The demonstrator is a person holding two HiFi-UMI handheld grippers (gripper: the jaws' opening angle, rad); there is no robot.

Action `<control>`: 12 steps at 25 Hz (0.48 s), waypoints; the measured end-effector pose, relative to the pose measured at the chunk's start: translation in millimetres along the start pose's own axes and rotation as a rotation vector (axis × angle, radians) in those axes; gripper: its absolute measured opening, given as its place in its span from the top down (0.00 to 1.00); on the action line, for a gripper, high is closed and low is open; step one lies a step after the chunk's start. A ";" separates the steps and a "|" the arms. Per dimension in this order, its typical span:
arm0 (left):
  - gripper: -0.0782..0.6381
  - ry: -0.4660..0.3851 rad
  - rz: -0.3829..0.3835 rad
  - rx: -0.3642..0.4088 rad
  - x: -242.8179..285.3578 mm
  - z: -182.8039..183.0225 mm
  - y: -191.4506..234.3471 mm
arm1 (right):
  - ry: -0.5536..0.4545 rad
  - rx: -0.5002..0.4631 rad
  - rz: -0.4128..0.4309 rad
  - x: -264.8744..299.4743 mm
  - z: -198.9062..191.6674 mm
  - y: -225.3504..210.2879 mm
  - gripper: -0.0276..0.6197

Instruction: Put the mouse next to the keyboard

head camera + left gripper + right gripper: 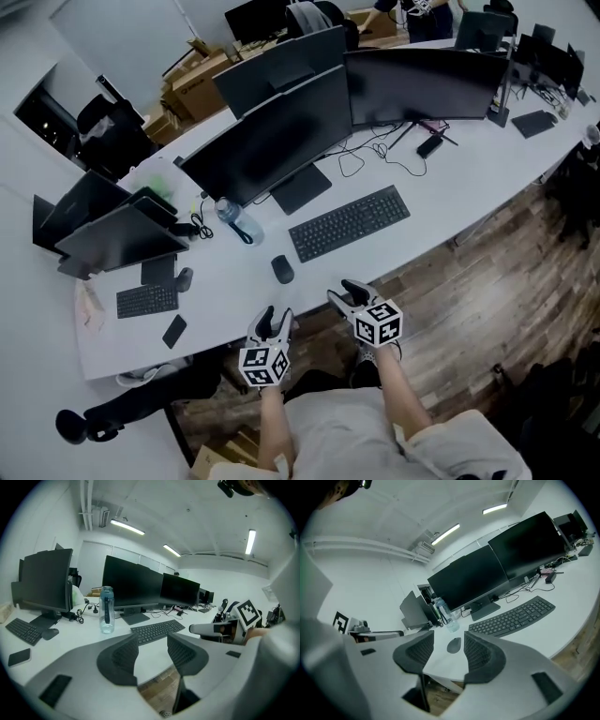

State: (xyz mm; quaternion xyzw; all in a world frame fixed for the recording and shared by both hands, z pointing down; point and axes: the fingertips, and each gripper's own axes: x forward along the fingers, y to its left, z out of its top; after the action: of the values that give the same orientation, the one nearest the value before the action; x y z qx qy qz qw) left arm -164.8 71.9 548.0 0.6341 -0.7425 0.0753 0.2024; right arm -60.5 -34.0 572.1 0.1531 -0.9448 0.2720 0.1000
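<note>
A dark mouse [282,269] lies on the white desk [441,202], just left of the black keyboard [349,222] and a short gap from it. Both grippers hover at the desk's near edge. My right gripper [349,292] is open, and in the right gripper view the mouse [453,645] shows beyond the gap of the right gripper [447,653], untouched, with the keyboard [513,617] to its right. My left gripper [274,323] is open too. In the left gripper view the left gripper [152,651] holds nothing, and the keyboard [157,631] lies ahead.
A water bottle [234,220] stands left of the keyboard, before two large monitors [267,145]. At the left lie a small keyboard [147,300], a second mouse [184,278] and a phone [174,330]. Cables [375,150] run behind the keyboard. Wooden floor [487,300] lies under the desk's edge.
</note>
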 end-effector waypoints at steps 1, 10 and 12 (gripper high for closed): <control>0.61 0.005 0.007 -0.004 0.1 -4.4 -1.0 | 0.005 0.004 0.004 2.1 -2.6 -2.3 0.64; 0.61 0.027 0.065 -0.044 -1.4 -24.7 14.2 | 0.105 -0.031 0.021 23.3 -30.2 1.6 0.64; 0.61 0.026 0.071 -0.049 3.1 -24.5 20.6 | 0.131 -0.050 0.016 30.6 -32.8 1.8 0.63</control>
State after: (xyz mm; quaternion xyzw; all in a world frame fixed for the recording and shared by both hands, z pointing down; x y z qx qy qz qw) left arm -180.2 82.0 574.5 0.6011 -0.7635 0.0726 0.2248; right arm -86.3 -21.9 606.8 0.1250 -0.9438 0.2586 0.1634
